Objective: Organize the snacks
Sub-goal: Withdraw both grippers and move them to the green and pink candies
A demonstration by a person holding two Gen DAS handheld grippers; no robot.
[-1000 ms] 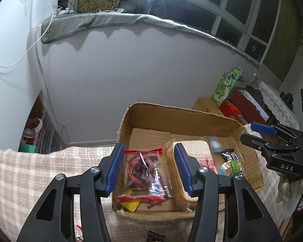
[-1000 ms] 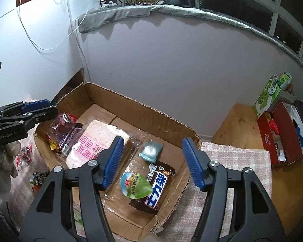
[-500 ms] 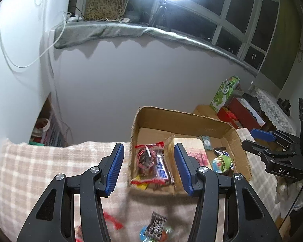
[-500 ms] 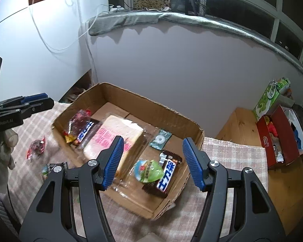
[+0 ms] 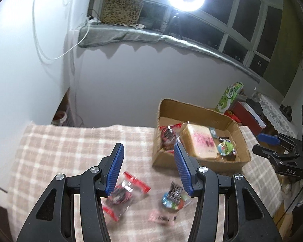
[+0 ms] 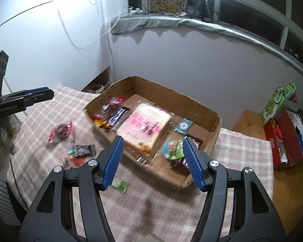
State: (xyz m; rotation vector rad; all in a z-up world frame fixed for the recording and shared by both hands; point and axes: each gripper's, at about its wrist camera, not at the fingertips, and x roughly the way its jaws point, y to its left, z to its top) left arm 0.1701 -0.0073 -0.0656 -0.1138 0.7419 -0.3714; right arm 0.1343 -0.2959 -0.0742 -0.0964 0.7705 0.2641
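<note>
Overhead, hovered with the left claw (image 5: 148,168) spread wide and holding nothing, blue pads (image 5: 115,169) apart above the checked cloth (image 5: 70,141) on the counter. Just under and between its fingers lay a red-edged clear packet (image 5: 123,195), blurred; beside the right finger, a dark-and-green wrapped snack (image 5: 174,198), and nearer still a small pink packet (image 5: 161,219). Ahead and to the right of that claw sat the cardboard box (image 5: 192,109), open-topped, with a wrapped bread loaf (image 5: 200,142) in the middle, red packets (image 5: 168,135) at its left end and a round green snack (image 5: 225,148) at its right.

Likewise held the right claw (image 6: 152,161) open and empty, jaws wide, poised over the near wall of the same box (image 6: 171,92). Straight ahead between the fingers showed the loaf (image 6: 145,128); by the right finger, the green round snack (image 6: 172,150); farther in, a small teal packet (image 6: 183,126). Left of this claw, out on the cloth (image 6: 242,147), rested the red packet (image 6: 60,131), the dark wrapped snack (image 6: 81,151) and, close under the left finger, a small green packet (image 6: 121,185). Off to the far right stood a red box (image 6: 284,141) and a green carton (image 6: 276,100).
</note>
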